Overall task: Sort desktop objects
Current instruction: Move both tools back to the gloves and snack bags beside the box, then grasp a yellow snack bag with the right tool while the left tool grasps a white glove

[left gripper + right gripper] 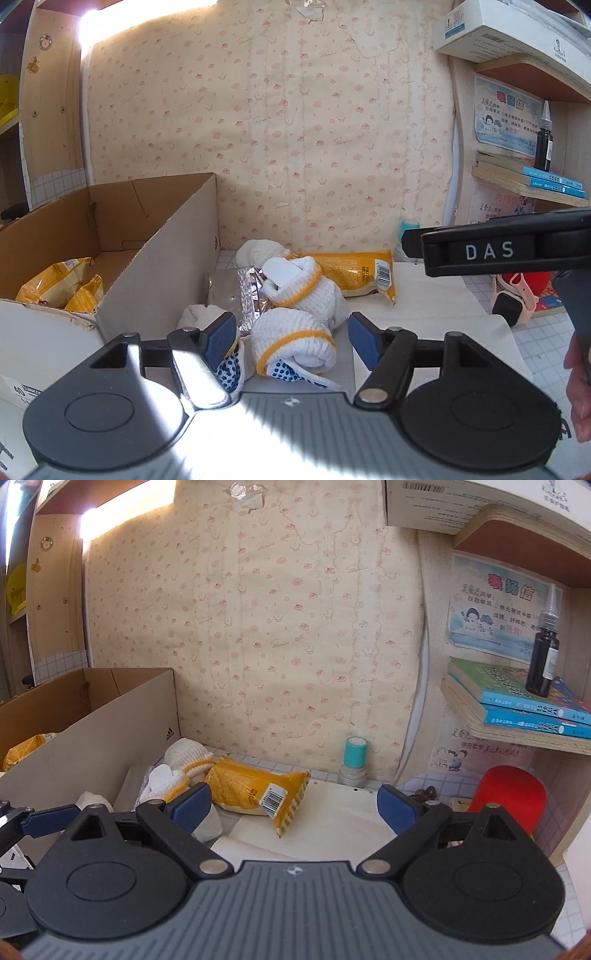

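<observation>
Several rolled white gloves with yellow cuffs (306,288) lie in a heap beside the cardboard box (166,251). My left gripper (291,341) is open around the nearest rolled glove (295,339); neither blue pad presses on it. A silver foil packet (247,295) lies under the heap. A yellow snack packet (354,273) lies behind it, and also shows in the right wrist view (255,790). My right gripper (295,808) is wide open and empty, just short of that packet, over white paper (332,819). Two yellow packets (55,284) lie in the box.
A teal stamp (355,757) stands by the wall. To the right sit a red object (509,797) and a pink-strapped smartwatch (513,306). A shelf carries books (524,705) and a black bottle (543,657). A hand (580,387) shows at the right edge.
</observation>
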